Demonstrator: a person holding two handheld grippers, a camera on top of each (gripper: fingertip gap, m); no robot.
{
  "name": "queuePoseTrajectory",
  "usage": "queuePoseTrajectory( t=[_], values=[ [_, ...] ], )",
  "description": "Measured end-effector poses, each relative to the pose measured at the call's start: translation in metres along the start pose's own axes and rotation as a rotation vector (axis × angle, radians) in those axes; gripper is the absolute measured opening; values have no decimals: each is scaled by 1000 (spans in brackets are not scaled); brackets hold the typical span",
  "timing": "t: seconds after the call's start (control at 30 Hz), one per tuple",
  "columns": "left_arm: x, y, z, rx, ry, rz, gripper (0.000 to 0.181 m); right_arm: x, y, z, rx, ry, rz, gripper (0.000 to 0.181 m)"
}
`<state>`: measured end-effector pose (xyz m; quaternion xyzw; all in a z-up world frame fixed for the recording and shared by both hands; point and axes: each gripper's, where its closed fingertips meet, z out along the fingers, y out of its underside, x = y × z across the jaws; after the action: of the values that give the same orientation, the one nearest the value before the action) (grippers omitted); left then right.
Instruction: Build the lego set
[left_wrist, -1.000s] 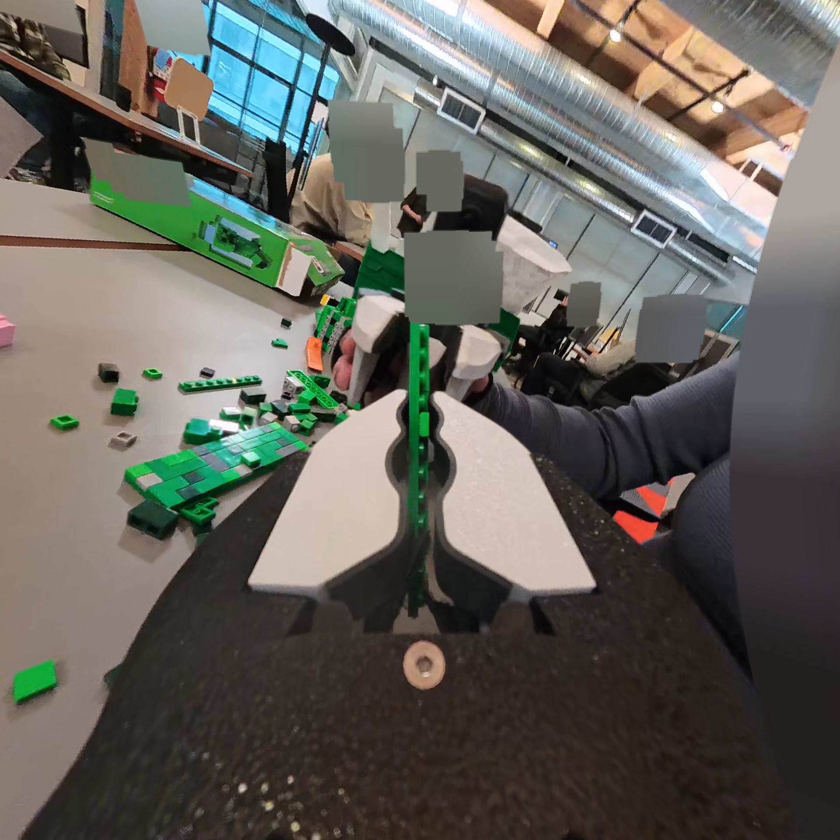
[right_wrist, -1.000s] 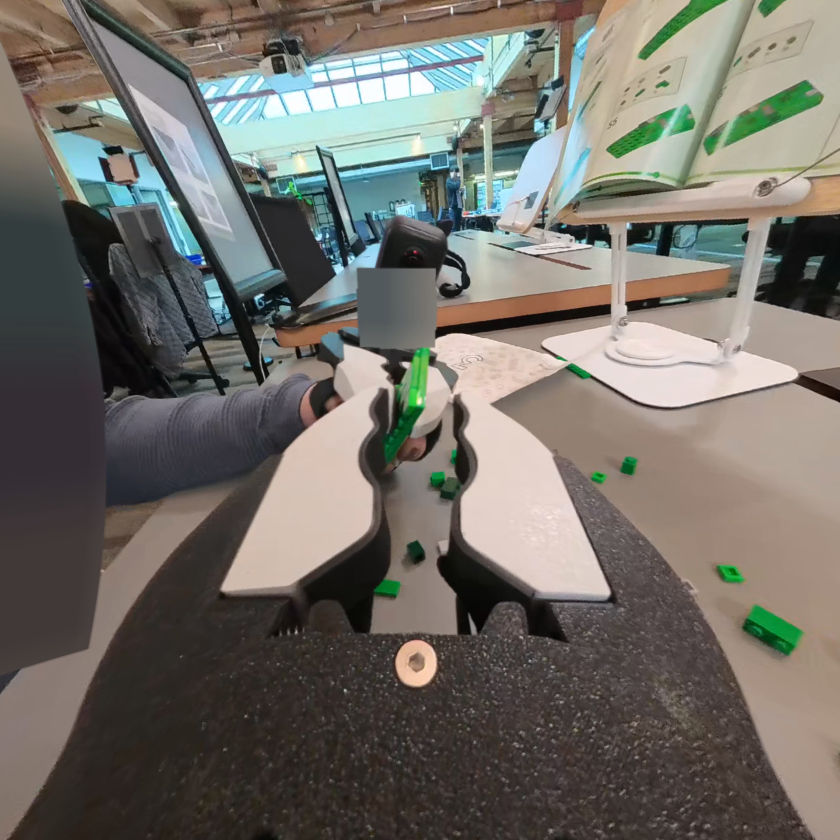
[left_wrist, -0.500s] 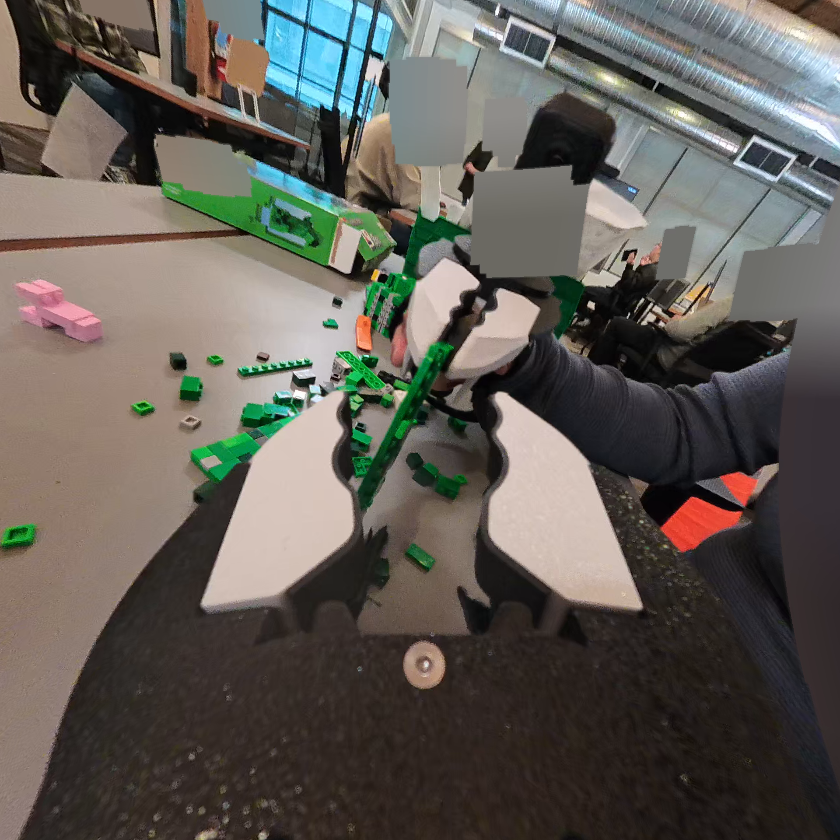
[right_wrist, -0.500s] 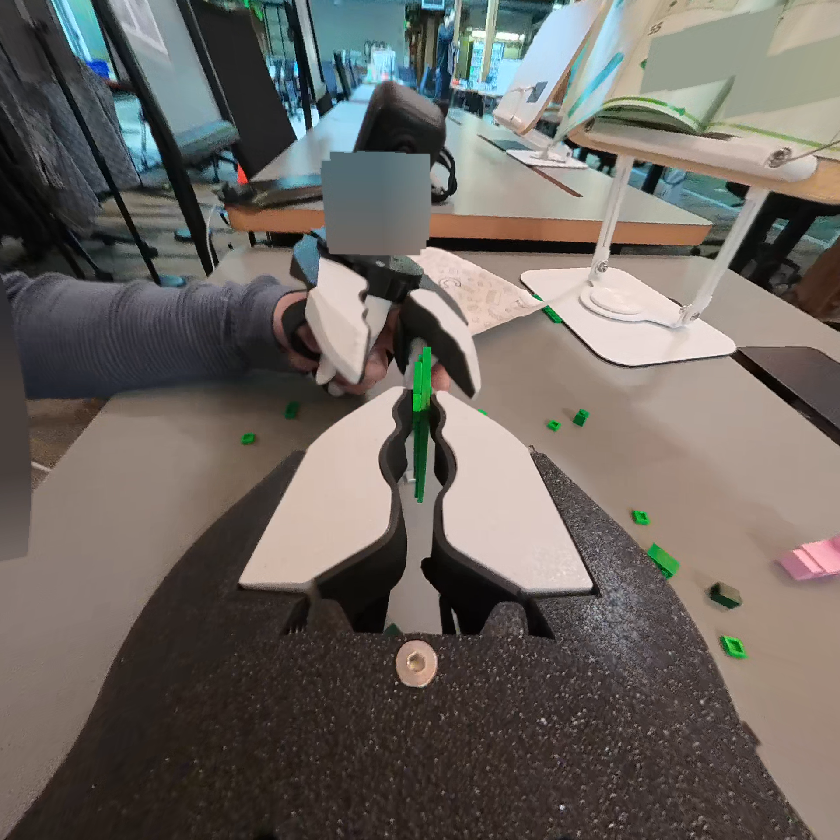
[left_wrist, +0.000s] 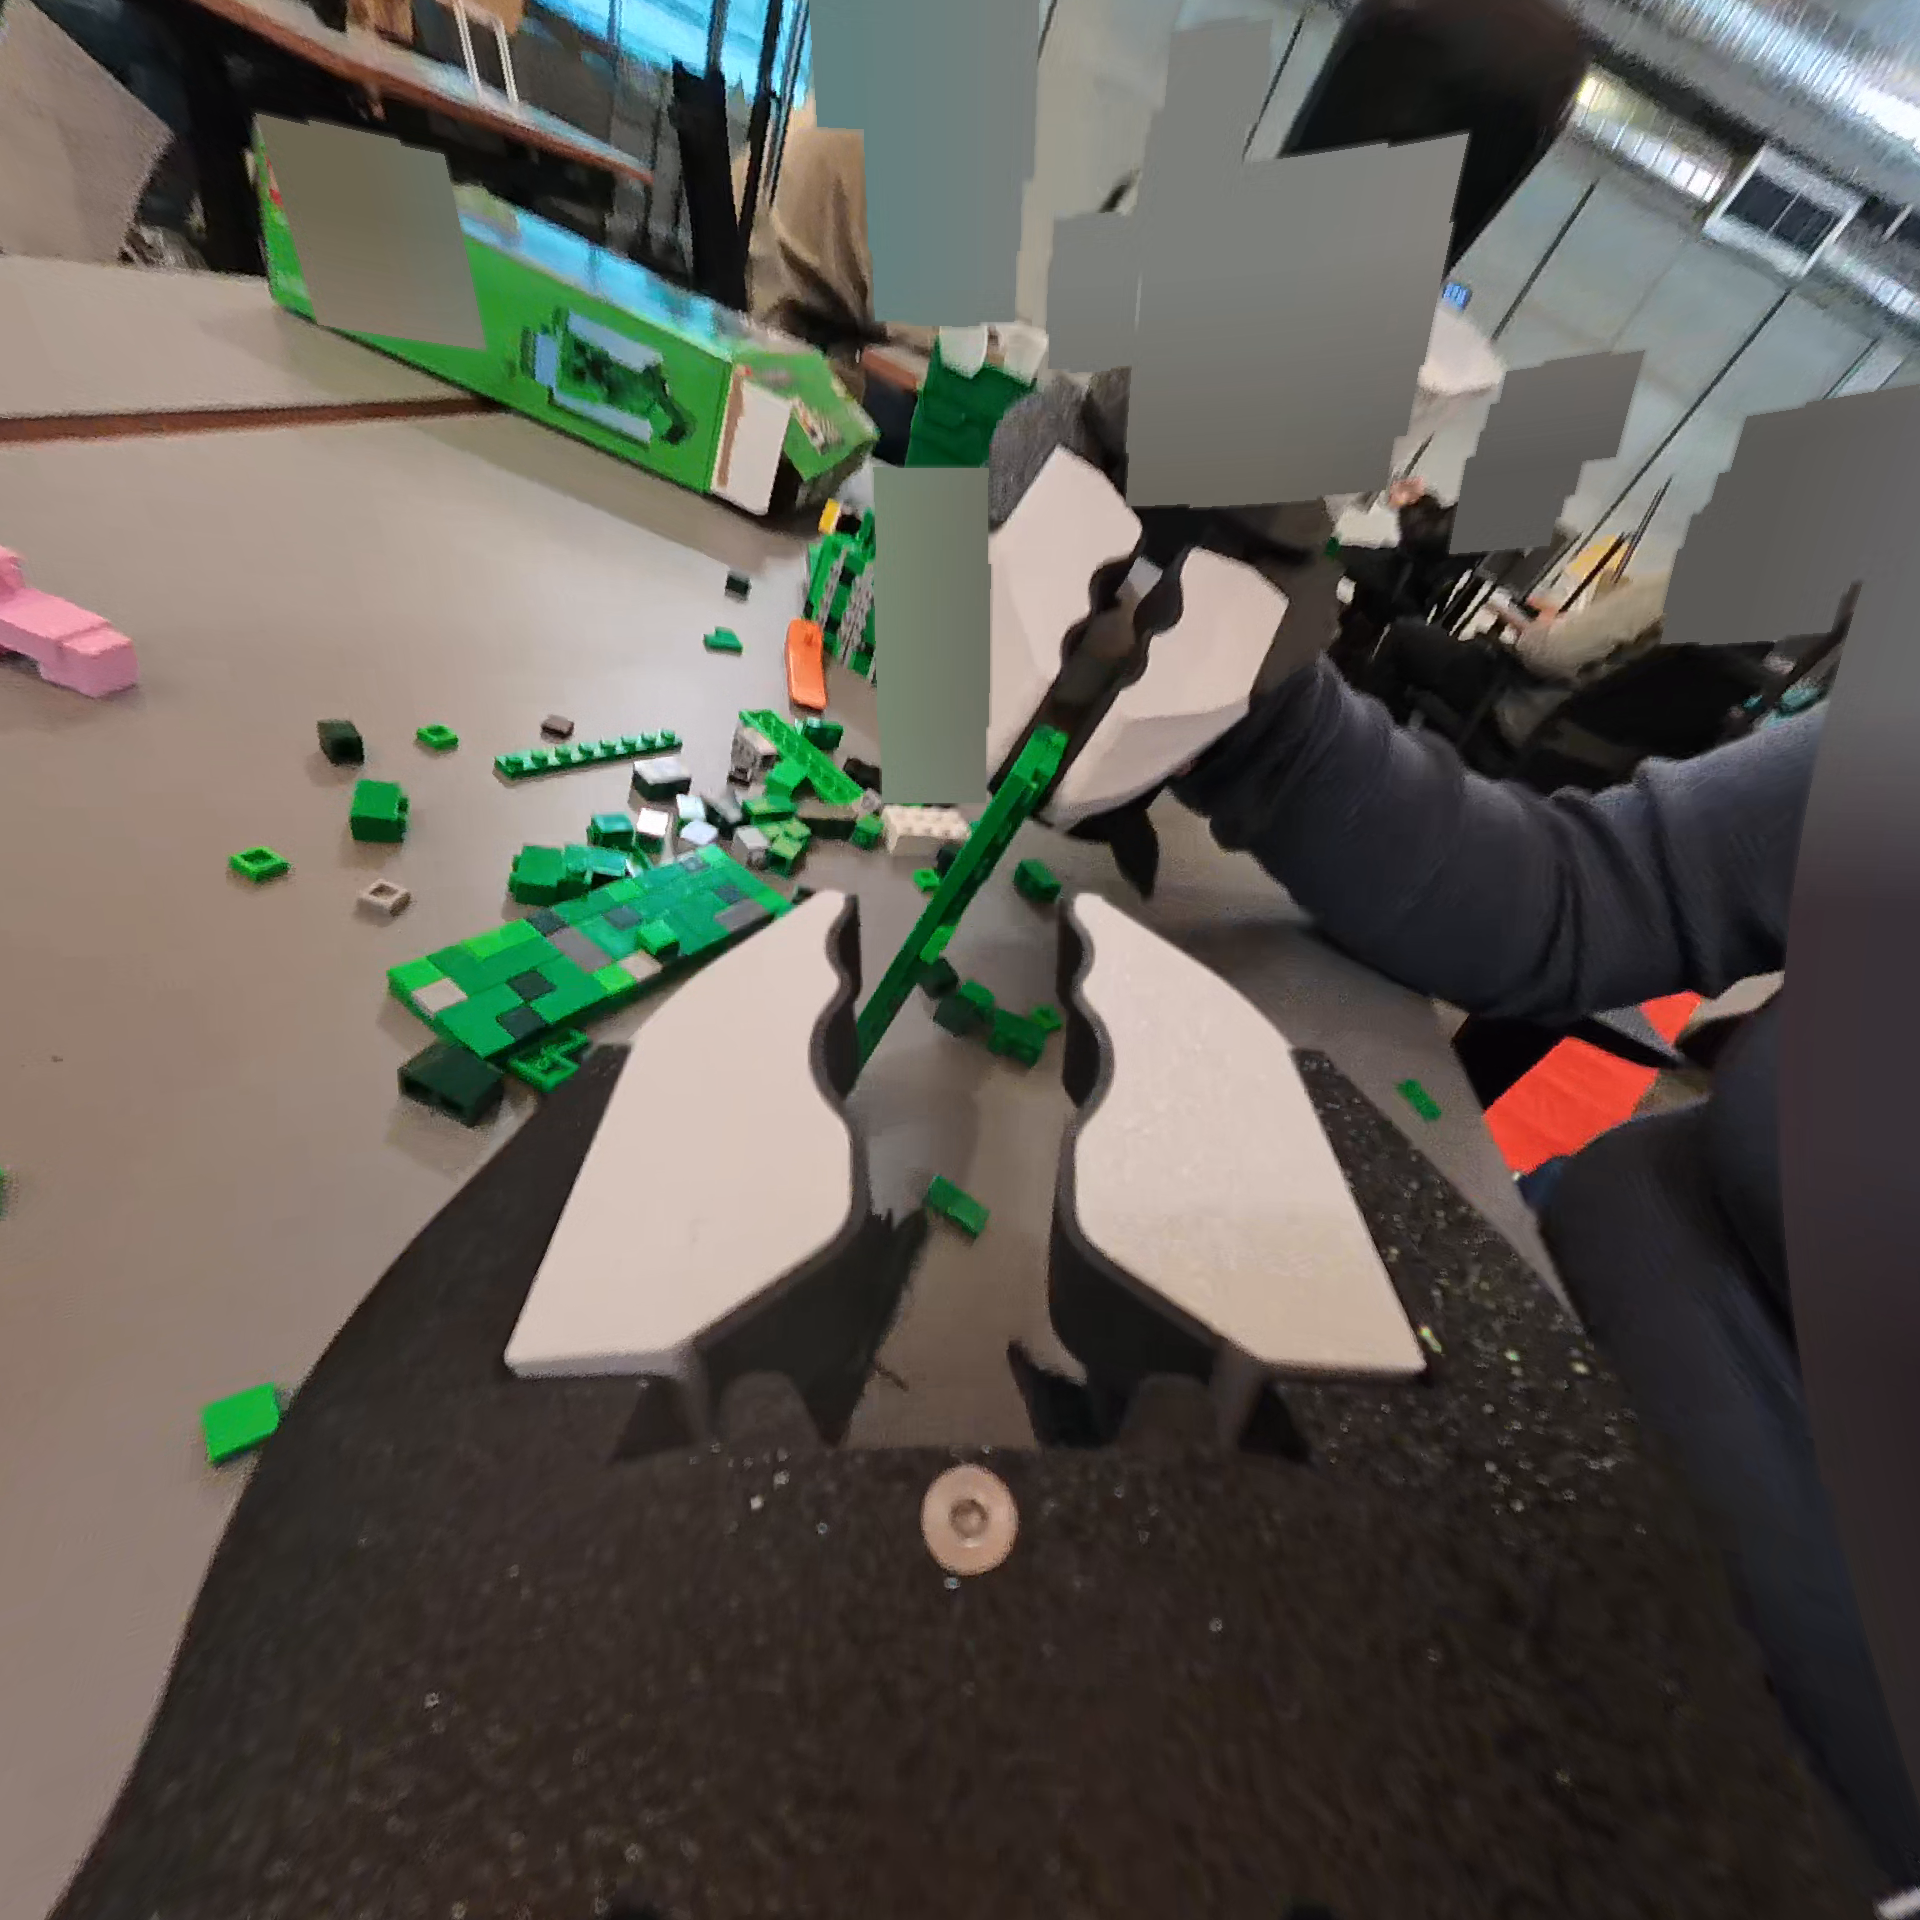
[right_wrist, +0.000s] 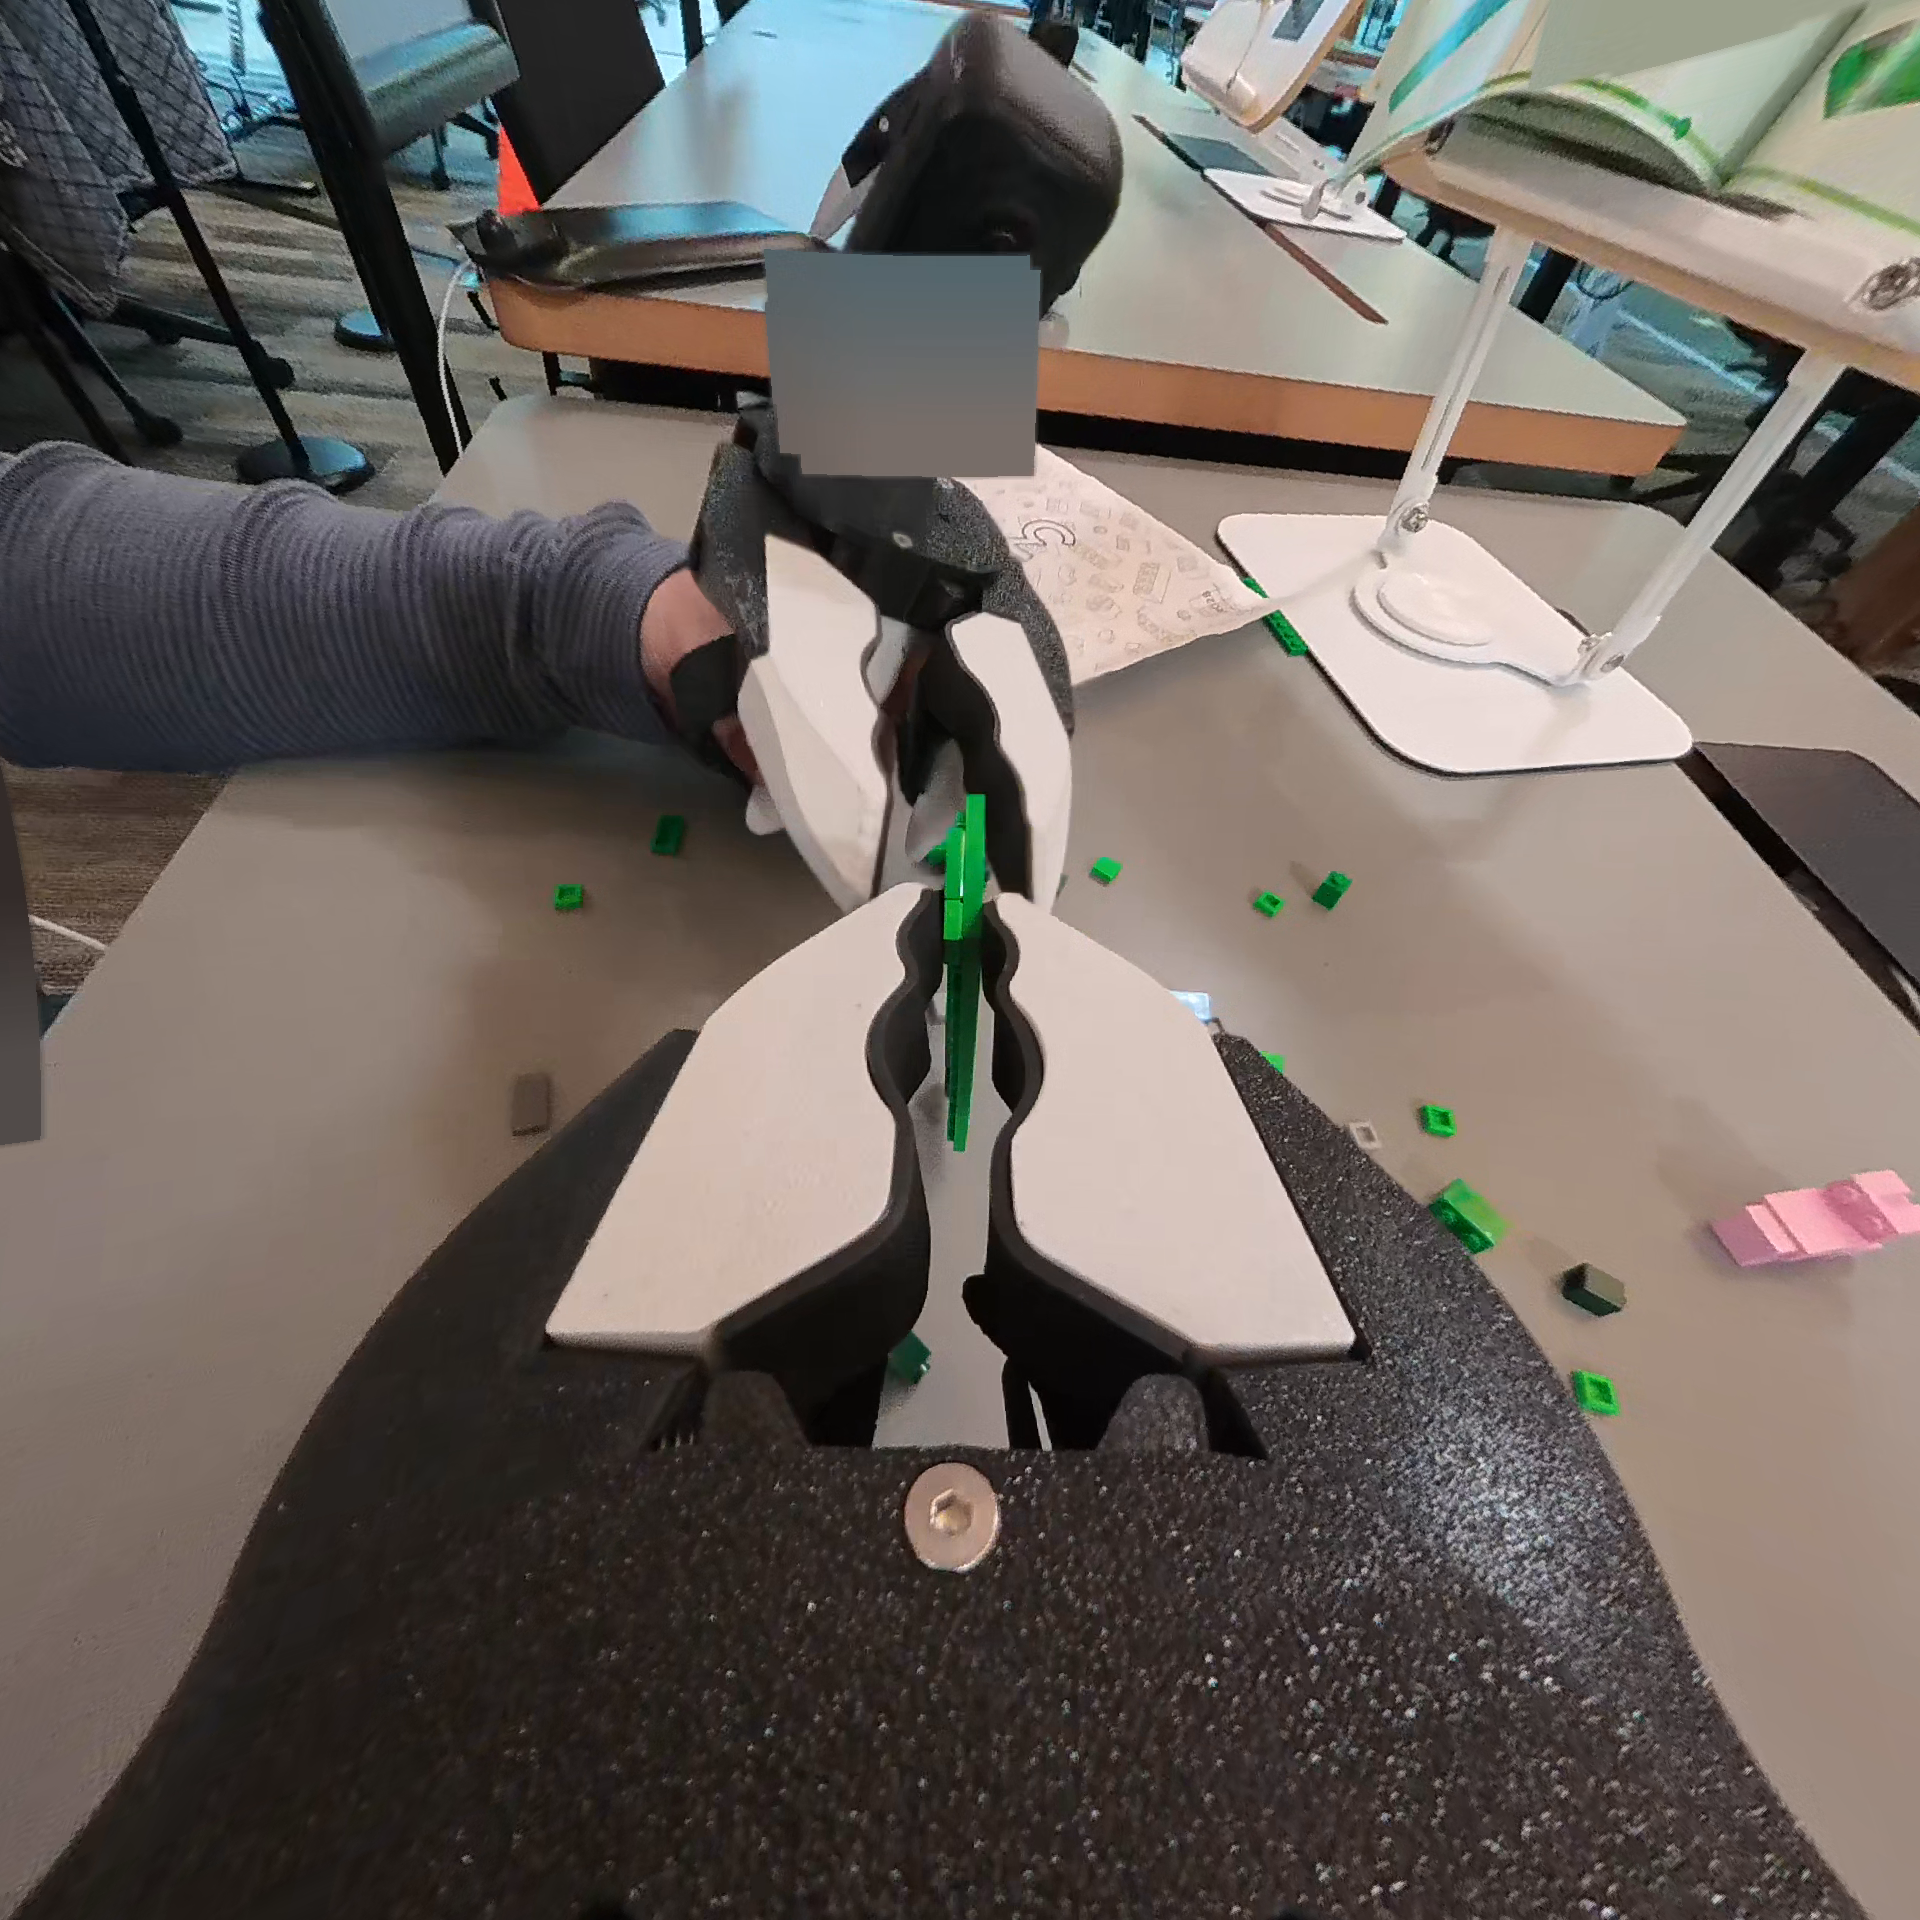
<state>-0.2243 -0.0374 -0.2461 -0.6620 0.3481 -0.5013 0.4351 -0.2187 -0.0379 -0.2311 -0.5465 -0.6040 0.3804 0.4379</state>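
Note:
My right gripper is shut on a long thin green lego plate and holds it edge-on above the table. In the left wrist view the right gripper holds the plate by its top end, and the plate slants down to the left. My left gripper is open, with the plate's lower end lying close to its left finger. The left gripper also shows in the right wrist view, just beyond the plate. A flat green and grey lego assembly lies on the table to the left.
Loose green and grey bricks are scattered over the grey table. A green set box lies at the back and a pink brick build at far left. An instruction book on a white stand stands at the right. The tips of both grippers are at nearly the same place.
One second ago my left gripper was shut on the plate and the right was open. The right gripper has closed on it and the left has opened; both now sit lower over the table.

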Motion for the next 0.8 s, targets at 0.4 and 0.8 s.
queuePoseTrajectory(
  t=[0.4, 0.8],
  values=[
    [-6, 26, 12, -187, -77, -5, 29, 3, 8, 5, 25, -13, 38, 7],
    [14, 14, 19, -107, -2, 113, 23, -10, -13, 1, 161, -102, 53, 6]
  ],
)
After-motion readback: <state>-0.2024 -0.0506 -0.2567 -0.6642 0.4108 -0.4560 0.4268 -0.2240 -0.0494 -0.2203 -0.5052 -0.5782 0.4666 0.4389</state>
